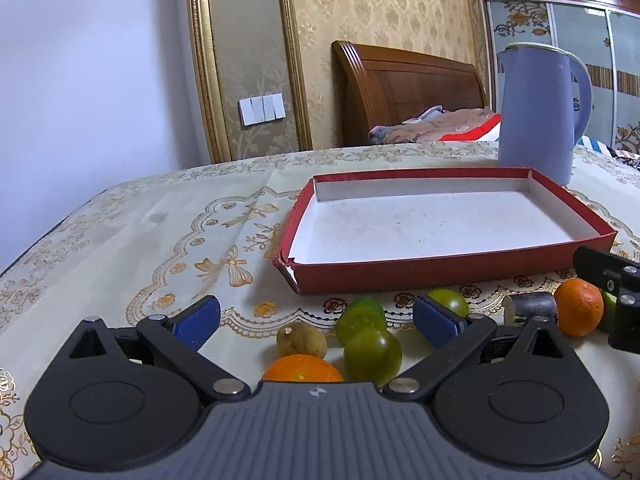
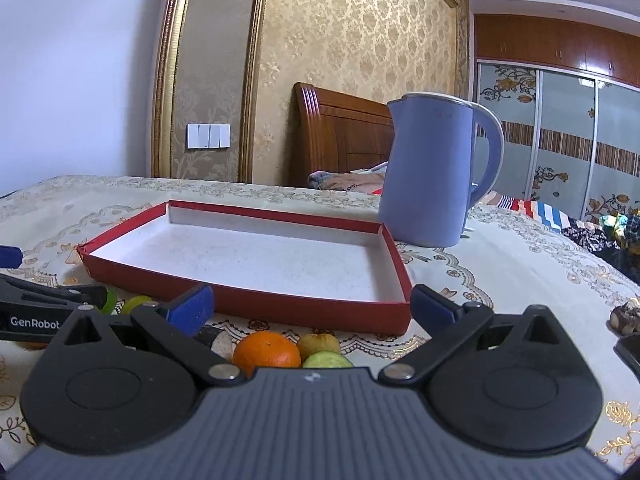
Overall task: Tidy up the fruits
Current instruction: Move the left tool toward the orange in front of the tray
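A shallow red box (image 1: 440, 270) with a white, bare inside lies on the table; the right wrist view shows the same red box (image 2: 280, 306). In front of it lie small fruits. My left gripper (image 1: 318, 322) is open, and between its fingers sit a brown fruit (image 1: 302, 339), two green fruits (image 1: 360, 316) (image 1: 372, 354) and an orange (image 1: 303, 369). A second orange (image 1: 580, 307) lies further right. My right gripper (image 2: 312, 306) is open over an orange (image 2: 267, 350), a yellowish fruit (image 2: 319, 343) and a green fruit (image 2: 327, 360).
A blue kettle (image 2: 430, 172) stands behind the box at the right. The table carries a cream floral cloth (image 1: 160, 240). A dark cylindrical piece (image 1: 530, 306) lies among the fruits. A brown object (image 2: 626, 318) sits at the far right. A bed is behind the table.
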Motion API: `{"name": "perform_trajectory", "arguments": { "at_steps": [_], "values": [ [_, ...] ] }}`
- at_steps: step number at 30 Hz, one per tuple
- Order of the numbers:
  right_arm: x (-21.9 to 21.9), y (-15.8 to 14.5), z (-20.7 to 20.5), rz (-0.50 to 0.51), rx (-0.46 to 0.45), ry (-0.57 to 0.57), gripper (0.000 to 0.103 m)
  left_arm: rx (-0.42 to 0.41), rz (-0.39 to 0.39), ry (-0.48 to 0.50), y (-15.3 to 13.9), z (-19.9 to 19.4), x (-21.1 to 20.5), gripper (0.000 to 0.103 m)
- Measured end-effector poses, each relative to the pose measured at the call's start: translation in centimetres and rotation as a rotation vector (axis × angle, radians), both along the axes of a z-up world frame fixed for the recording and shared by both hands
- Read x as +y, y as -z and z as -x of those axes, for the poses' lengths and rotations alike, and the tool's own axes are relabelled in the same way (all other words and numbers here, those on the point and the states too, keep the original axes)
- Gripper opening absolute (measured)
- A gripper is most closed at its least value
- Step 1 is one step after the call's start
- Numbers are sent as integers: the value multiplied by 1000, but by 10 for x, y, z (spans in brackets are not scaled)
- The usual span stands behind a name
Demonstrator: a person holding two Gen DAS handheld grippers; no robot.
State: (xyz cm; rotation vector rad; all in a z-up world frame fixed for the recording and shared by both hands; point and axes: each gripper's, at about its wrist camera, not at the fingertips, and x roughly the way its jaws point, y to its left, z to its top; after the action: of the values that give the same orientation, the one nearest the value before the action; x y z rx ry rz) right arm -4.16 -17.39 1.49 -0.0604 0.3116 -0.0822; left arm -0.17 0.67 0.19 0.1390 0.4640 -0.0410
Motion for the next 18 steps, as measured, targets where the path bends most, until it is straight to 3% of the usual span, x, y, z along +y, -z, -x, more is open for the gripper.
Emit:
{"name": "perform_trajectory", "arguments": {
  "at_steps": [7, 13, 18],
  "values": [
    [-1, 0, 1, -3, -4, -4, 103, 6, -8, 2, 1, -1, -1, 103],
    [-13, -3, 6, -77, -31, 7, 103, 0, -10, 7, -1, 3, 2, 103],
    [-17, -3, 6, -99, -31, 7, 103, -31, 28, -16, -8, 19, 18, 103]
  ]
}}
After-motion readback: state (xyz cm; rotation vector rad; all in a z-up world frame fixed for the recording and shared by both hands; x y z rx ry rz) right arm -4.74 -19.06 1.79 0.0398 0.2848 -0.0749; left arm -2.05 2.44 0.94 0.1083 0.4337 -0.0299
